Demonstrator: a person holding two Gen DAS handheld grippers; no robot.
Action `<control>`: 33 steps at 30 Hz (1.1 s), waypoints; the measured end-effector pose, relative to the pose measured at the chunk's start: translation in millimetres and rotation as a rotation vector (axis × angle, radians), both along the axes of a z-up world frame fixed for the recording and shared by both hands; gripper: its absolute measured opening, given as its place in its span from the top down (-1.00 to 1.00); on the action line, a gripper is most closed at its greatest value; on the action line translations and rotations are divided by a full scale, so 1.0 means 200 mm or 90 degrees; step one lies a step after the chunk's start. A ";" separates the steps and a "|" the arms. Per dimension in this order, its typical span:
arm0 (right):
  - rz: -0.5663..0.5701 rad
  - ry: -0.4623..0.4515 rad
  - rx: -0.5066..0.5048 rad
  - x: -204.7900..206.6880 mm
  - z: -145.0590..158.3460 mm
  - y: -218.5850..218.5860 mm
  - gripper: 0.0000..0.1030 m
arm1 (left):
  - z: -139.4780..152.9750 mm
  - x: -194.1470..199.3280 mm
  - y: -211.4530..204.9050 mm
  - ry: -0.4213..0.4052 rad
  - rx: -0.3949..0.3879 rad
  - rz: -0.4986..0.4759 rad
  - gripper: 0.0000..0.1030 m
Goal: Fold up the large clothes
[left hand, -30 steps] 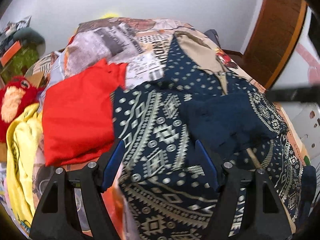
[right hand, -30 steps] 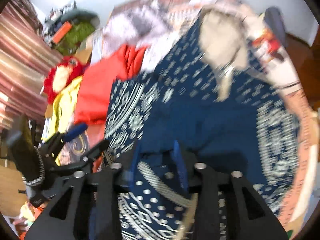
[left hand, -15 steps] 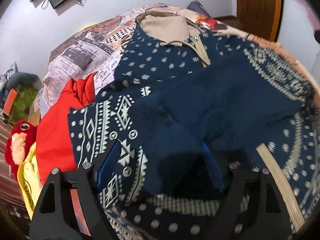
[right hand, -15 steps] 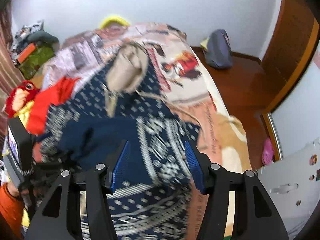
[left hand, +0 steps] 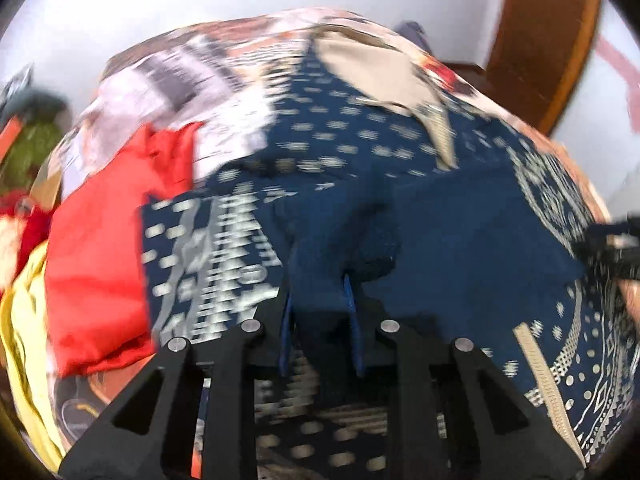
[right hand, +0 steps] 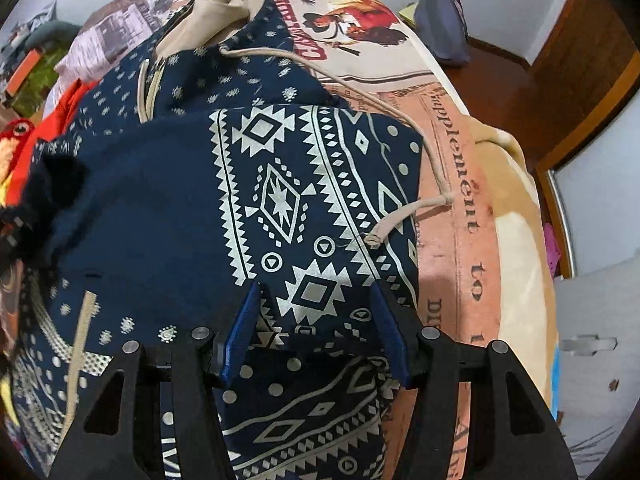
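A large navy hoodie (right hand: 280, 184) with a white geometric print and a beige hood (right hand: 216, 12) lies spread on the bed; it also shows in the left wrist view (left hand: 460, 216). My left gripper (left hand: 318, 300) is shut on a bunched fold of the plain navy cloth (left hand: 316, 256). My right gripper (right hand: 316, 300) is open, its blue pads either side of the patterned sleeve folded across the body. A beige drawstring (right hand: 404, 220) lies over that sleeve's right edge.
A red garment (left hand: 104, 248) and a yellow one (left hand: 24, 320) lie left of the hoodie, with a red plush toy (left hand: 16, 228) beyond. The newspaper-print bedspread (right hand: 460, 184) ends at the right, above a wooden floor with a grey bag (right hand: 442, 24).
My left gripper has closed on the navy cloth and swung left, blurring its view. My right gripper stays open and has moved down close over the folded patterned sleeve.
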State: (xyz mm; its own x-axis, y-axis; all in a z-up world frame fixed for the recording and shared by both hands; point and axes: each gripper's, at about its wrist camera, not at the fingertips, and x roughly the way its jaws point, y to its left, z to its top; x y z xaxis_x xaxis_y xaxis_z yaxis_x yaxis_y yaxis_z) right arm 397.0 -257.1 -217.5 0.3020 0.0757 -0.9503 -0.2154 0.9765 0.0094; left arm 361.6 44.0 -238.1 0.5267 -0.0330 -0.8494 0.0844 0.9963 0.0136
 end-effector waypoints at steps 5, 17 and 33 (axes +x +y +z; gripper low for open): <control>0.008 -0.006 -0.010 -0.01 -0.02 0.01 -0.04 | -0.06 -0.04 0.29 0.055 -0.103 0.076 0.48; 0.019 -0.018 -0.032 -0.04 -0.03 0.04 -0.13 | -0.11 -0.15 0.35 0.072 -0.279 0.084 -0.13; 0.062 -0.028 -0.025 -0.08 0.07 0.08 -0.14 | 0.03 -0.15 0.41 0.011 -0.128 0.095 0.58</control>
